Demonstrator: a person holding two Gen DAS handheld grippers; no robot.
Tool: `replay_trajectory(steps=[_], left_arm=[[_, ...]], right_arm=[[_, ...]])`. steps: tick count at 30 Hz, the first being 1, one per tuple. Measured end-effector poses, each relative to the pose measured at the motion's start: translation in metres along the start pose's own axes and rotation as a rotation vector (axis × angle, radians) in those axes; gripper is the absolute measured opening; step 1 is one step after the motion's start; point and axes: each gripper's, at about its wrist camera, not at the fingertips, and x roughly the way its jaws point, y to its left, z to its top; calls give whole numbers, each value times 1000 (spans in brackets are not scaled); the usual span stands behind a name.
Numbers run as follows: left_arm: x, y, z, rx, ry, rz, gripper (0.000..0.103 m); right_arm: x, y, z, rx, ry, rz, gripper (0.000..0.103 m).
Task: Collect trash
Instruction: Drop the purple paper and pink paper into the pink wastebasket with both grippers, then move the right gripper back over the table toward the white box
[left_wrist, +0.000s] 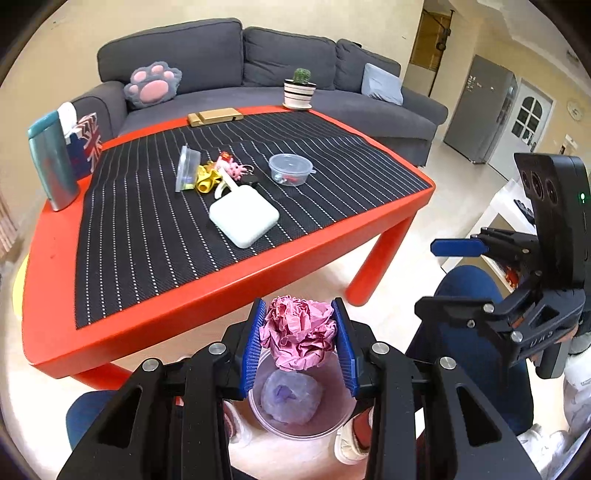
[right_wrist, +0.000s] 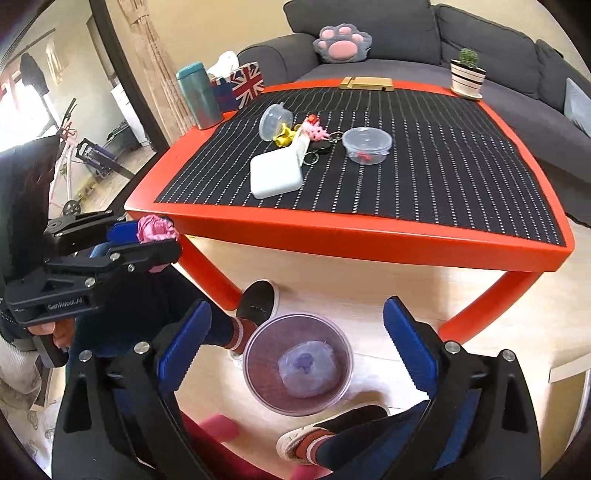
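Left gripper (left_wrist: 299, 347): clamped on pink paper ball (left_wrist: 299, 336) above bin (left_wrist: 332, 424). Right gripper (right_wrist: 295, 354): wide, empty. Risk: off-centre release, ball missing the rim.

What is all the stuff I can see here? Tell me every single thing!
paper ball: 1, pink, held in the left tongs above the bin
bin: 1, clear, on the floor, a pale wad inside
table: 1, orange, with a black striped mat
case: 1, white, on the mat
tubs: 2, clear, on the mat, one tipped over
keyring toys: a few, pink and yellow, mid-mat
flask: 1, teal, table corner
tissue box: 1, flag pattern, beside the flask
cactus pot: 1, striped, far corner
sofa: 1, grey, paw cushion on it
left tongs: blue pads, gripping
right tongs: blue pads, open, empty
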Motion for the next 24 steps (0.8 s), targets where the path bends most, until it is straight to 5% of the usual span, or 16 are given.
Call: replay_trajectory(steps=[10,11,13,15,24], left_arm=[[-1,-13,0,40,6,-24,40],[-1,-15,0,44,6,-24,42],[-1,-16,0,47,-4,-24,76],[-2,-16,0,41,-24,-23,90],[3,-10,0,13,3,2,95]], right_arm=[[-10,-9,-1,21,-20,-23,93],[-11,-10,-1,23,-22,-25,93],[-13,-10,-1,23,-25,-26,93],[-14,-11,-1,24,-28,-28,93],[-13,-12,-2,29,-23,-28,93]])
